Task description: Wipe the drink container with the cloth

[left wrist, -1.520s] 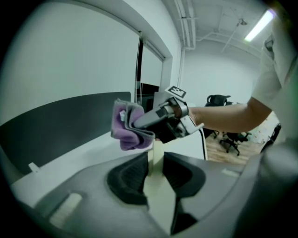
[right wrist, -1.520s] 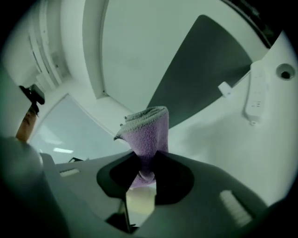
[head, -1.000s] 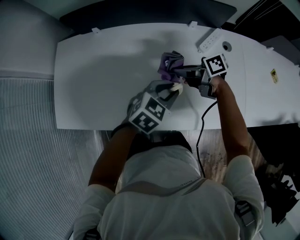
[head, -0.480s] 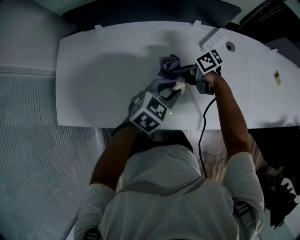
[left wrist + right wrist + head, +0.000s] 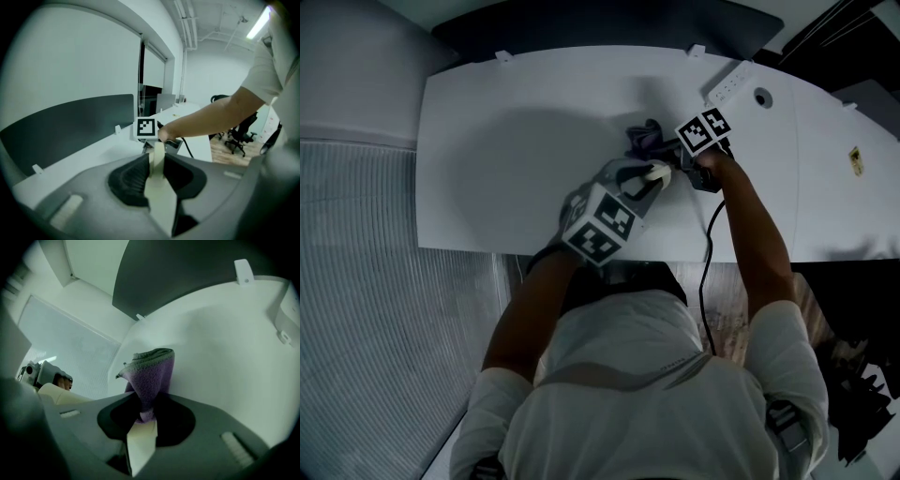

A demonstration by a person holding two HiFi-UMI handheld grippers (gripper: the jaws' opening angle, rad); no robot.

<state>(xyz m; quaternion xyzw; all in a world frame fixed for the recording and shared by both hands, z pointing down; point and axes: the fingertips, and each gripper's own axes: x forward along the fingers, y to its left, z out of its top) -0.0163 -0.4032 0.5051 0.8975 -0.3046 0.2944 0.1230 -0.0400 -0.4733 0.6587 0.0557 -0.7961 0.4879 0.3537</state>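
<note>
A white table (image 5: 506,141) is being backed by a dark panel (image 5: 609,23); chairs (image 5: 236,138) are being lit by a ceiling light (image 5: 258,22).

Bunched purple cloth (image 5: 643,140) near cream drink container (image 5: 657,172)

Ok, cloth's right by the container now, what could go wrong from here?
The right gripper pinches only a small fold of the purple cloth, so rubbing may pull it free. The left gripper seems to hold the cream drink container by a thin part; a firm push could twist it loose.
</note>
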